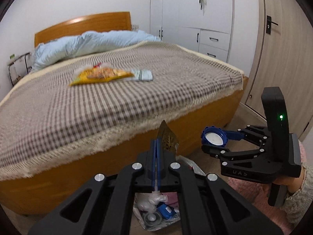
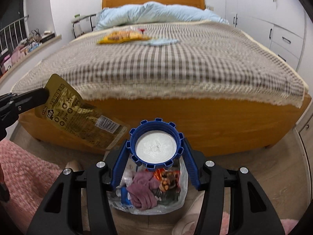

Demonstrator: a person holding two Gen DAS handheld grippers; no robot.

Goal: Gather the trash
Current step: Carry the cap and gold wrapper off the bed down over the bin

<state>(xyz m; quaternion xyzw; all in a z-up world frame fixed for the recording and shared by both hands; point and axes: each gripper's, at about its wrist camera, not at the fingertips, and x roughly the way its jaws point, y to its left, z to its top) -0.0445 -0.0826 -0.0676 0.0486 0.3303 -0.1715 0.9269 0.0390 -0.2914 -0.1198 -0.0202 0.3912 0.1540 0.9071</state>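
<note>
The left tool point(image 1: 157, 148) is clenched on a gold foil wrapper point(image 2: 78, 113). The right tool point(image 2: 156, 146) grasps a blue ribbed cap point(image 2: 156, 145) by its sides, above a clear trash bag point(image 2: 182, 195) on the floor. On the bed point(image 1: 117, 101), a yellow snack packet point(image 1: 99, 75) lies beside what seems, through blur, a small green-and-white pack point(image 1: 141, 74).

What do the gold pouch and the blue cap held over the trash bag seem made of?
Gold pouch: likely metallised plastic film, glossy, judging by its creases and glints. Blue cap: apparently rigid moulded plastic, matte, with crisp ribs around its rim and a white liner inside.
</note>
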